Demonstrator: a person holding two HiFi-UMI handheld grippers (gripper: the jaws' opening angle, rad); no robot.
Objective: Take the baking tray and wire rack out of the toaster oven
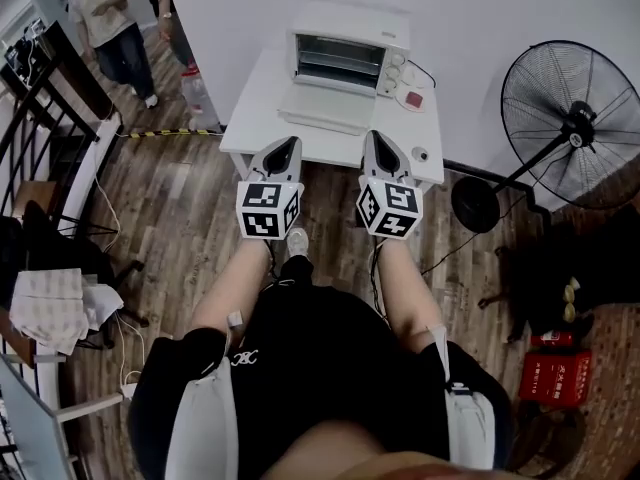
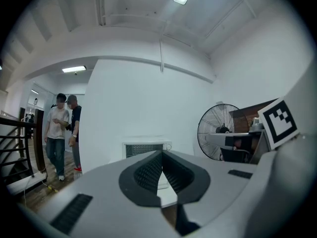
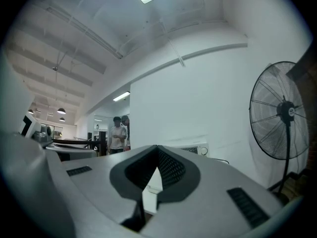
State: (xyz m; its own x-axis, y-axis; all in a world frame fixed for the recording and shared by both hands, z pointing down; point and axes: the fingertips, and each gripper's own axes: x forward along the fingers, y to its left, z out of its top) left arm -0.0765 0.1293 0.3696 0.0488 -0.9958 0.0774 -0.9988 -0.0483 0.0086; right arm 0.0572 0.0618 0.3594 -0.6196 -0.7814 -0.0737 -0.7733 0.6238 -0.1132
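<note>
A white toaster oven [image 1: 345,56] stands on a small white table [image 1: 250,133] against the wall, its door [image 1: 325,108] folded down flat. Through the opening I see metal bars; I cannot tell the tray from the rack. My left gripper [image 1: 289,145] and right gripper [image 1: 376,139] hover side by side over the table's near edge, pointing at the oven and short of its door. Both are shut with nothing between the jaws. The oven shows just past the closed tips in the left gripper view [image 2: 143,148] and the right gripper view [image 3: 190,148].
A large black floor fan [image 1: 575,118] stands right of the table, a red crate [image 1: 555,376] on the floor nearer me. A red-and-white item [image 1: 413,98] and a small round object [image 1: 421,154] lie on the table. People [image 1: 110,18] stand far left by a black railing [image 1: 40,118].
</note>
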